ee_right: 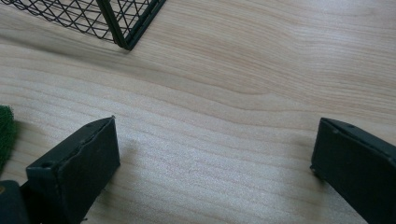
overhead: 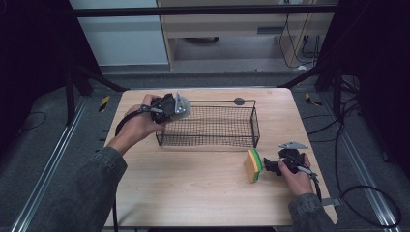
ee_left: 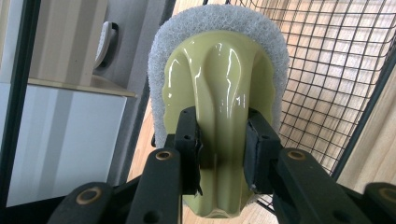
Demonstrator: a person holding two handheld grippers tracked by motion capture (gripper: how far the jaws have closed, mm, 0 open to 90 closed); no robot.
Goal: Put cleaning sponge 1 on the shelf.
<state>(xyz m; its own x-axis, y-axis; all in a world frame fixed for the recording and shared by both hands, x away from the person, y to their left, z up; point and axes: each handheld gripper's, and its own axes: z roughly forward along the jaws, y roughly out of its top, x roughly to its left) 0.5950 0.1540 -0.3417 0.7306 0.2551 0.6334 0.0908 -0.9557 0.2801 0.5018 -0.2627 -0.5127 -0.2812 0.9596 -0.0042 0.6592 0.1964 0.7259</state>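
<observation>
The left gripper [ee_left: 223,144] is clamped on a scrubber [ee_left: 219,93], a glossy pale green handle backed by a white mesh pad. Its two black pads [ee_left: 189,140] press the narrow waist of the handle from either side, and the rounded pad end stands up beyond the fingertips. In the high view the left gripper [overhead: 170,107] sits over the near left corner of the wire basket [overhead: 212,126], with the scrubber [overhead: 184,108] just past its tips, at the basket's left rim. From the left gripper view the basket's black mesh [ee_left: 336,74] lies just behind and to the right of the scrubber.

The right gripper [ee_right: 212,154] has its jaws wide apart with nothing between them; bare wooden tabletop [ee_right: 243,93] shows in the gap. In the high view the right gripper [overhead: 270,166] rests low at the tabletop's right side, pointing left, and a sponge [overhead: 252,165], yellow with a green scouring face, stands on edge just ahead of its tips. In the right gripper view a strip of that green face [ee_right: 4,133] shows just outside the left jaw, and a corner of the basket [ee_right: 126,28] lies farther ahead.
</observation>
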